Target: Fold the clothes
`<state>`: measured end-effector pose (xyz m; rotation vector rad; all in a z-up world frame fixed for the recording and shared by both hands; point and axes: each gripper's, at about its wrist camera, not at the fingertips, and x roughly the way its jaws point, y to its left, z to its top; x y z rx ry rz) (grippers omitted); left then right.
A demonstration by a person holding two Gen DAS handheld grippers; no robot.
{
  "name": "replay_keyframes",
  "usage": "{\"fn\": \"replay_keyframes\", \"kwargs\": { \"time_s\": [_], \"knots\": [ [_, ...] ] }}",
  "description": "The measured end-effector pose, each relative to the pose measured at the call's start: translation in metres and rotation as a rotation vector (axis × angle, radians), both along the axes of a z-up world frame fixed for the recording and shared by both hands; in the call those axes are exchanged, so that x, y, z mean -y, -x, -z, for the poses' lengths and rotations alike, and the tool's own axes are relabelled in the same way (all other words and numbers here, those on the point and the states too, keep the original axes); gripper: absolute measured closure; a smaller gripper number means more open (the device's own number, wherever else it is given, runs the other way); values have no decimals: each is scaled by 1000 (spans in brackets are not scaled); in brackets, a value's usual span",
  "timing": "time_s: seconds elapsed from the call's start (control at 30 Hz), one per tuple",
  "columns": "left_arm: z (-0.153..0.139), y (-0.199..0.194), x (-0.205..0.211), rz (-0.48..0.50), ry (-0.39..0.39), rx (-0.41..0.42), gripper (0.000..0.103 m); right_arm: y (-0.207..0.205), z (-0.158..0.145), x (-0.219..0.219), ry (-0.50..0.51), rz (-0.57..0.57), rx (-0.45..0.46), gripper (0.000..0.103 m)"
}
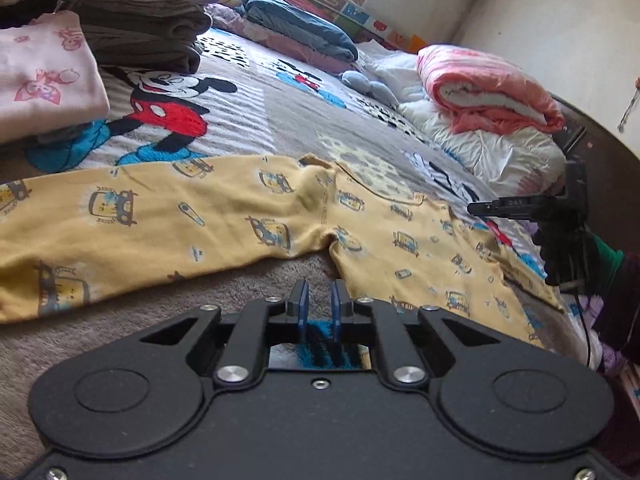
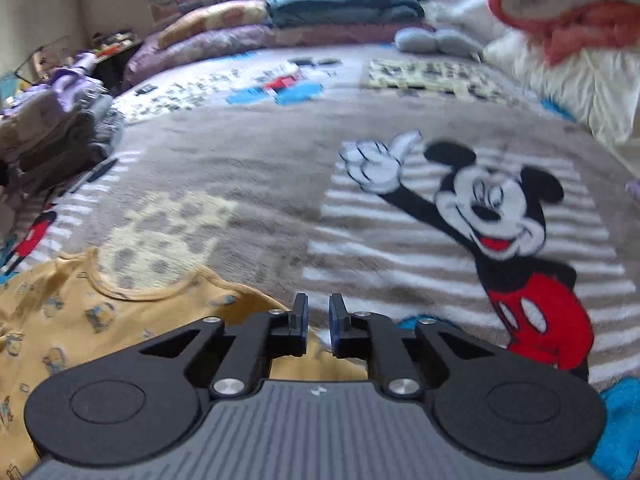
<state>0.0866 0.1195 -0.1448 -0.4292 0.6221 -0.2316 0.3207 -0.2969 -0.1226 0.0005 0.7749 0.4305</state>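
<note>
Left wrist view has your yellow shirt spread flat across the middle of the frame, little car prints all over it, one sleeve running off the left edge and the body trailing toward the lower right. It's lying on the Mickey Mouse blanket, which covers the bed. Your left gripper sits bottom center, just short of the shirt's underarm, jaws a small gap apart with nothing between them, only blanket showing below. Your right gripper pokes in at the right edge over the shirt's far side, held by a gloved hand; from there you can't tell how its jaws stand.

Right wrist view is a bit blurry, but the collar end of the shirt fills the lower left, and the gripper hovers at the shirt's edge, jaws slightly parted, gripping nothing.

Further out: folded clothes stack upper left, with a pink folded piece beside it, a rolled coral blanket on white bedding upper right, and blue bedding near the top.
</note>
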Motion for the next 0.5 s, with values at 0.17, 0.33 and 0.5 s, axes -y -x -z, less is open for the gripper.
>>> {"fn": "replay_keyframes", "kwargs": {
  "time_s": [0.17, 0.33, 0.5],
  "knots": [
    [-2, 1, -6, -28, 17, 12, 95, 18, 3, -8, 66, -5, 17, 89],
    [-10, 7, -21, -189, -3, 27, 78, 34, 8, -14, 137, 7, 22, 87],
    [-18, 26, -55, -535, -52, 7, 78, 56, -13, -73, 68, -136, 92, 83]
  ]
}}
